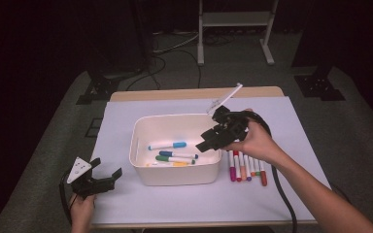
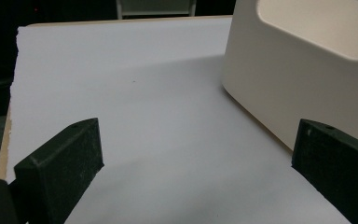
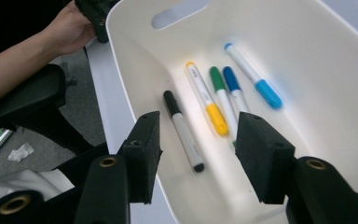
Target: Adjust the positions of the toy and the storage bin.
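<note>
White paper covers the desk [image 1: 126, 204], where we see a cream bin [image 1: 141, 165] holding five markers, the black marker [image 3: 182, 130] nearest its wall. Our right hand-held gripper [image 3: 198, 142] hangs over the bin, jaws partly open and empty. Our left hand-held gripper [image 1: 106, 171] sits beside the bin, jaws wide and empty. More markers [image 1: 246, 167] lie in a row right of the bin.

The left gripper's [image 2: 196, 172] fingers [image 2: 60, 168] stand apart, nothing between them, over white paper [image 2: 135, 93] beside a cream bin [image 2: 298, 79].
</note>
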The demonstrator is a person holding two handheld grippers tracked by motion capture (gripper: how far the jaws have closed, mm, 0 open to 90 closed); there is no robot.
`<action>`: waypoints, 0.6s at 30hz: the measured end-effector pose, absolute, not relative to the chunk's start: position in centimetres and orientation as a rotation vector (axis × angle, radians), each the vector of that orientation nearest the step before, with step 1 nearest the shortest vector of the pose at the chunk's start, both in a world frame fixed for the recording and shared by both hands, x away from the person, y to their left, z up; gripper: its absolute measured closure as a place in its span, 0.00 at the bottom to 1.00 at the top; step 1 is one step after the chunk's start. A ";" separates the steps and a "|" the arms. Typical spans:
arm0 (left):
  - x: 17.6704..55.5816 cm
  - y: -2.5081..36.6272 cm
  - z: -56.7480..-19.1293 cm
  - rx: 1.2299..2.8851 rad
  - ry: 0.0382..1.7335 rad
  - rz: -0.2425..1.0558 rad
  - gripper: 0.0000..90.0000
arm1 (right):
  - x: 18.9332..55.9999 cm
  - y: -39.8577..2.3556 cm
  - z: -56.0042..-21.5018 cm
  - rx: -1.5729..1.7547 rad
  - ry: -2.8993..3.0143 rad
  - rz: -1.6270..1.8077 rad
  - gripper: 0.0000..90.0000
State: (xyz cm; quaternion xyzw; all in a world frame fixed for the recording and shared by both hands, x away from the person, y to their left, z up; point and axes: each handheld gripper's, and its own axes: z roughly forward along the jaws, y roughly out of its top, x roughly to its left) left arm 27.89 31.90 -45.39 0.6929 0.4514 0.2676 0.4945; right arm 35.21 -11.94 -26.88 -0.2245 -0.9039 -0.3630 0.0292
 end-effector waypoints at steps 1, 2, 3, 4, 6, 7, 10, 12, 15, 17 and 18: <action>27.9 31.9 -45.4 1.680 1.094 0.649 0.01 | 35.1 -12.6 -26.8 -0.708 -2.786 -1.131 0.53; 27.9 31.9 -45.4 1.679 1.096 0.648 0.01 | 35.0 -13.3 -26.7 -0.726 -2.781 -1.143 0.53; 27.9 31.9 -45.4 1.680 1.094 0.650 0.01 | 35.0 -14.1 -26.7 -0.740 -2.782 -1.154 0.52; 27.9 31.9 -45.4 1.681 1.093 0.651 0.01 | 34.9 -14.7 -26.7 -0.760 -2.781 -1.160 0.52; 27.9 31.9 -45.4 1.686 1.091 0.652 0.01 | 34.8 -15.9 -26.9 -0.792 -2.780 -1.170 0.51; 27.9 31.9 -45.4 1.688 1.089 0.654 0.01 | 34.8 -16.3 -27.0 -0.806 -2.783 -1.164 0.50; 27.9 31.9 -45.4 1.689 1.087 0.657 0.01 | 34.7 -18.0 -27.7 -0.862 -2.782 -1.163 0.50; 27.9 31.9 -45.4 1.686 1.087 0.657 0.01 | 34.6 -19.1 -28.4 -0.905 -2.786 -1.151 0.49; 27.9 31.8 -45.4 1.682 1.087 0.658 0.01 | 34.6 -20.6 -29.6 -0.962 -2.775 -1.145 0.49; 27.9 31.8 -45.4 1.683 1.088 0.659 0.01 | 34.7 -21.7 -30.7 -1.009 -2.759 -1.136 0.48; 27.8 31.9 -45.4 1.686 1.087 0.659 0.01 | 34.7 -22.3 -31.3 -1.030 -2.755 -1.128 0.48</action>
